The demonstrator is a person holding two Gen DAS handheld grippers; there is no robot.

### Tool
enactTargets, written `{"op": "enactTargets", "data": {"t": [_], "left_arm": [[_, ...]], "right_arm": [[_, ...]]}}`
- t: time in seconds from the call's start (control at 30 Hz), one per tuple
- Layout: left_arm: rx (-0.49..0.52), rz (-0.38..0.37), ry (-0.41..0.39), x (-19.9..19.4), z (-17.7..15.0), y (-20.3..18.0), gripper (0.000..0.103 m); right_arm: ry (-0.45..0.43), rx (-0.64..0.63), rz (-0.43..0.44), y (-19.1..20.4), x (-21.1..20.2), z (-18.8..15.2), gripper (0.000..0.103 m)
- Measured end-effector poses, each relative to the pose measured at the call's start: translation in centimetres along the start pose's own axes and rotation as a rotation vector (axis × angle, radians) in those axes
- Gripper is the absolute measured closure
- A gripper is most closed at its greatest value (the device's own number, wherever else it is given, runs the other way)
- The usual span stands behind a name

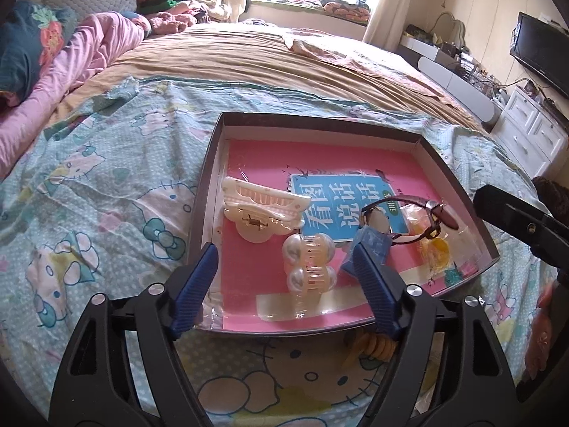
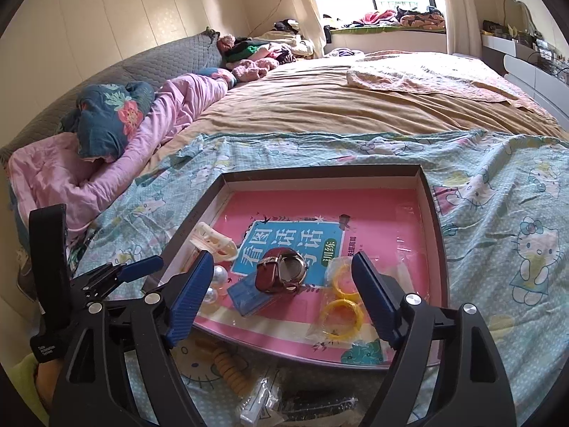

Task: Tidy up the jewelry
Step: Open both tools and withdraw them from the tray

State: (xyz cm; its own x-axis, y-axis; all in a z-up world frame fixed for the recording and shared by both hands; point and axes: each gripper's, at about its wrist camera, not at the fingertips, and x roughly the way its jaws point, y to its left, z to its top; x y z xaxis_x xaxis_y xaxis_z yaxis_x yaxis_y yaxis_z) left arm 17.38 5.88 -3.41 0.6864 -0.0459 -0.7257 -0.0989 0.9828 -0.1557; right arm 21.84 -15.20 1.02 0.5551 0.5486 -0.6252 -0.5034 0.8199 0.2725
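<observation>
A dark shallow tray [image 1: 458, 181] [image 2: 435, 210] lined with a pink book cover lies on the bed. In it are a cream hair claw [image 1: 261, 206] [image 2: 213, 242], a pearl hair clip [image 1: 309, 263] [image 2: 218, 275], a small blue box [image 1: 370, 245] [image 2: 247, 295], a brown-strap watch [image 1: 409, 213] [image 2: 281, 274] and bagged yellow rings [image 1: 435, 249] [image 2: 343, 300]. My left gripper [image 1: 282, 259] is open over the tray's near edge, around the pearl clip. My right gripper [image 2: 281, 267] is open, empty, above the watch. A beige bead bracelet [image 1: 377, 347] [image 2: 231, 370] lies on the sheet in front of the tray.
Hello Kitty sheet [image 1: 106, 195] [image 2: 505, 213] surrounds the tray. Clear plastic packets [image 2: 263, 398] and a dark beaded item [image 2: 320, 405] lie near the front. Pillows and pink quilt [image 2: 106, 149] sit far left. White drawers [image 1: 533, 131] stand right of the bed.
</observation>
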Motion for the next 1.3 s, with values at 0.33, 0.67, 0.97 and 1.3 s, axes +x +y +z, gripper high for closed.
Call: {"op": "enactTargets", "data": {"t": [0.33,0.67,0.97,1.3], "left_arm": [[-0.067,-0.016,-0.062,-2.1,0.0,1.2,0.010],[-0.116,-0.041,-0.099,-3.8,-0.4,1.7,0.010],[-0.119,-0.064,-0.132,-5.7,-1.1,1.0,0.010],[-0.048,-0.107,-0.142,-7.5,-2.2,-1.2,0.010]], "right_arm": [[-0.036,0.010,0.004,-0.2,-2.5,0.0,0.024],[-0.057,0.018,-0.004,-0.6,-4.6,-0.5,0.024],[-0.075,0.015,-0.007,-0.8,-7.1,-1.1,0.024],[-0.080,0.011,-0.012,-1.2,-8.8,-1.9,0.024]]}}
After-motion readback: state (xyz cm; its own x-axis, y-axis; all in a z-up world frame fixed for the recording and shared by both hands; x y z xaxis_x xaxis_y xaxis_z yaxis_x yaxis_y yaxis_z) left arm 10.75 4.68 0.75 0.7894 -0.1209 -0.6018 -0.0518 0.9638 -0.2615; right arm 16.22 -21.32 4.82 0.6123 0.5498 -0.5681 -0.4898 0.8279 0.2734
